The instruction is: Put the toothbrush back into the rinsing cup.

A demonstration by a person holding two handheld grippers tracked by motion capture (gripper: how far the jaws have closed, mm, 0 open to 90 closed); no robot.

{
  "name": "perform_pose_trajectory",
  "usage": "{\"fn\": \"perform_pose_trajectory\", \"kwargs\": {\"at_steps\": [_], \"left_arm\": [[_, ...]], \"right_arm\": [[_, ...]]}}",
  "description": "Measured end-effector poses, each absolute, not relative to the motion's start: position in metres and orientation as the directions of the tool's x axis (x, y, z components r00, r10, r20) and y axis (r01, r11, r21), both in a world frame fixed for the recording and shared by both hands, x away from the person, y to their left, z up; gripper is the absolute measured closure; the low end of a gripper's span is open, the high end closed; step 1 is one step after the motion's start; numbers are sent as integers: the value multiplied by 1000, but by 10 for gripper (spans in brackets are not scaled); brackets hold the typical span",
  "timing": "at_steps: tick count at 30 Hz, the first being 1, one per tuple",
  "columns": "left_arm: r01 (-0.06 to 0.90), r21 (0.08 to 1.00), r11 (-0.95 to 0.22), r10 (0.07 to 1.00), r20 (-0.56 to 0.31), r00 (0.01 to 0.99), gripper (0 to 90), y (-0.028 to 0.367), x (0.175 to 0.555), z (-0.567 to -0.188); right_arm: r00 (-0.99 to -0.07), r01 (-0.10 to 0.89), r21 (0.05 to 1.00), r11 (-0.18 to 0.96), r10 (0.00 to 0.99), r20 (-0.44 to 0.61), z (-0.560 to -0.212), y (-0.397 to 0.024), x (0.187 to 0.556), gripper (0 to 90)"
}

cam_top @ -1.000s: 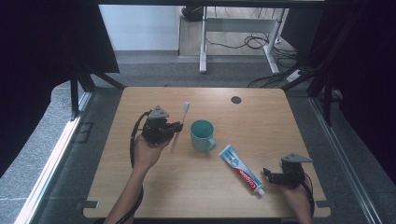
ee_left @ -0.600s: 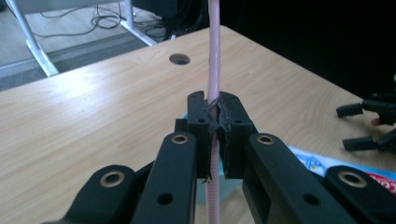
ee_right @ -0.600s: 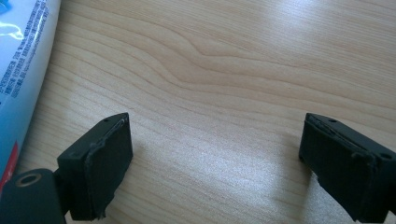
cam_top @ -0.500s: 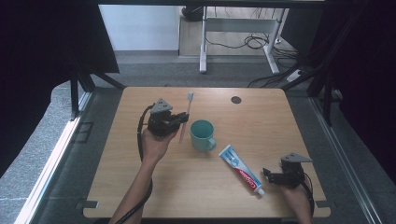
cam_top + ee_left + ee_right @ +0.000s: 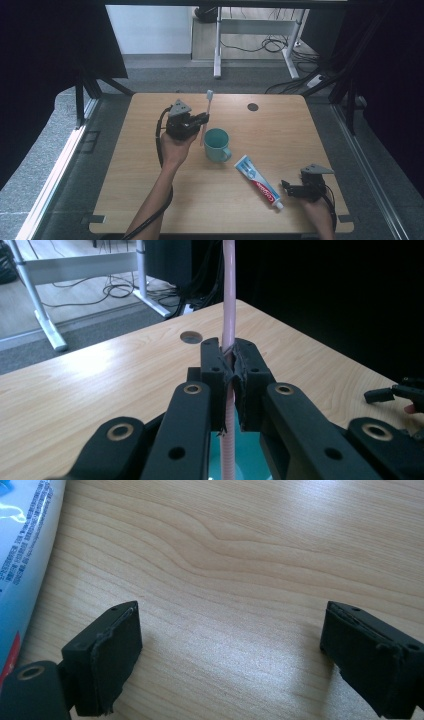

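Gripping a pink toothbrush (image 5: pixel 229 315) upright, my left gripper (image 5: pixel 201 120) hovers beside the teal mug (image 5: pixel 216 144); my right gripper (image 5: pixel 286 186) rests spread open by the toothpaste tube (image 5: pixel 258 181), partly cropped.

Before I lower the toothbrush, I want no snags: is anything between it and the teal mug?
Nothing visible blocks it. The left gripper holds the toothbrush upright, its lower end already at the mug's open mouth. The toothpaste tube lies off to the side by the right gripper.

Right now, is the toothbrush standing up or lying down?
Standing up, a bit tilted. The left gripper pinches the toothbrush mid-handle, bristles up, its lower end beside the cup.
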State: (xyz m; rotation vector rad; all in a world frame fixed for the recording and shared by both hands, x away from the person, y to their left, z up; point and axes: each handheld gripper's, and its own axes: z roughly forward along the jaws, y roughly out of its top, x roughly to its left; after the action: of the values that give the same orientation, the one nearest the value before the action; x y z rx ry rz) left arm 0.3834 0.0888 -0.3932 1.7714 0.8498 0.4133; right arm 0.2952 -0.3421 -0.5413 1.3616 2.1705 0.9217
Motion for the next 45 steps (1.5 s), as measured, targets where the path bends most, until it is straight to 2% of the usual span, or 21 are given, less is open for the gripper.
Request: {"fn": "perform_pose_trajectory", "kwargs": {"at_steps": [18, 45], "left_arm": [[290, 939, -186, 727, -67, 684, 848, 57, 397, -406], [351, 912, -213, 728, -92, 680, 847, 48, 395, -465]], "right_arm": [[-438, 624, 720, 304, 899, 1, -541, -342, 295, 94], [-440, 623, 720, 304, 898, 2, -541, -342, 295, 94]]}}
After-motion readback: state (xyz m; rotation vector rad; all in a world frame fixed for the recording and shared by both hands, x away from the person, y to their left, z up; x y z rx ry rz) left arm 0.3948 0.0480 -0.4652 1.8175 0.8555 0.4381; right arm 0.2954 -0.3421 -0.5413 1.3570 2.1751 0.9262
